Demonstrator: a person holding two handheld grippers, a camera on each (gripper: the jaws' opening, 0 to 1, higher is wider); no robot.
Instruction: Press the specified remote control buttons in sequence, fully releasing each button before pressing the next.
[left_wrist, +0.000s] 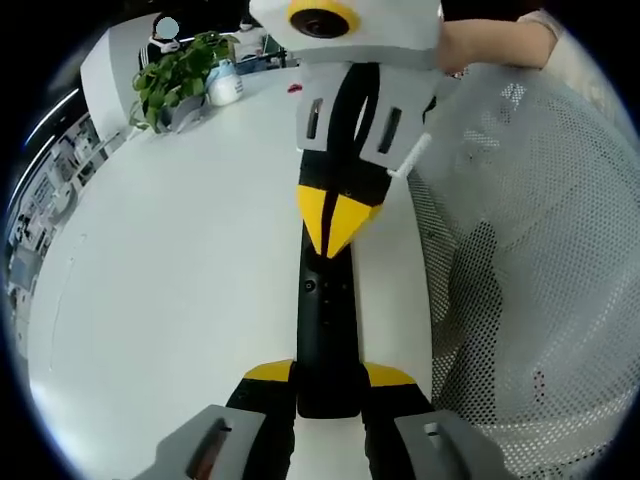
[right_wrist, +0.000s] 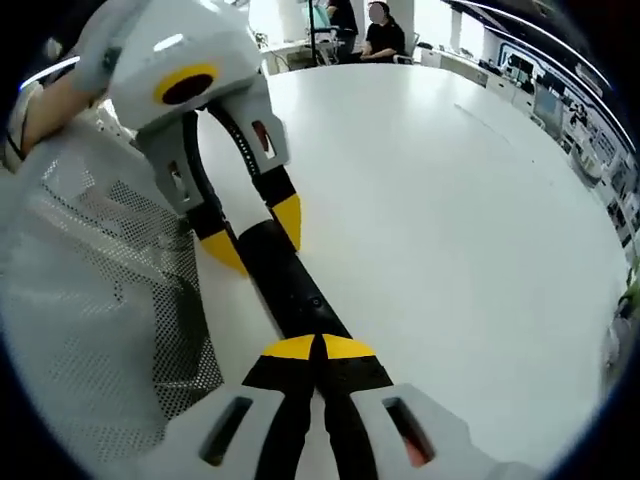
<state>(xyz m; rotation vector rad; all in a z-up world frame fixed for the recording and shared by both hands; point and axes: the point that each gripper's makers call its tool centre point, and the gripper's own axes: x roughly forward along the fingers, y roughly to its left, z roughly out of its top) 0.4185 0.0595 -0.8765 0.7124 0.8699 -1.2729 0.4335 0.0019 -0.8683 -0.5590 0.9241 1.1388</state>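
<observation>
A long black remote control (left_wrist: 325, 310) lies lengthwise over the white table (left_wrist: 170, 290). My left gripper (left_wrist: 328, 375) is shut on its near end, one yellow-tipped jaw on each side. My right gripper (left_wrist: 335, 225) comes in from the top of the left gripper view, its yellow tips together and resting on the remote's upper face, near its small buttons. In the right gripper view, my right gripper (right_wrist: 320, 346) shows its tips shut, point down on the remote (right_wrist: 290, 285). Beyond it, the left gripper (right_wrist: 257, 235) clasps the far end.
A white mesh chair (left_wrist: 520, 260) stands close along the table's edge, beside the remote. A potted plant (left_wrist: 175, 80) and a white bottle (left_wrist: 222, 82) sit at the table's far end. People (right_wrist: 385, 30) sit beyond the table. A hand (left_wrist: 490, 45) holds the right gripper.
</observation>
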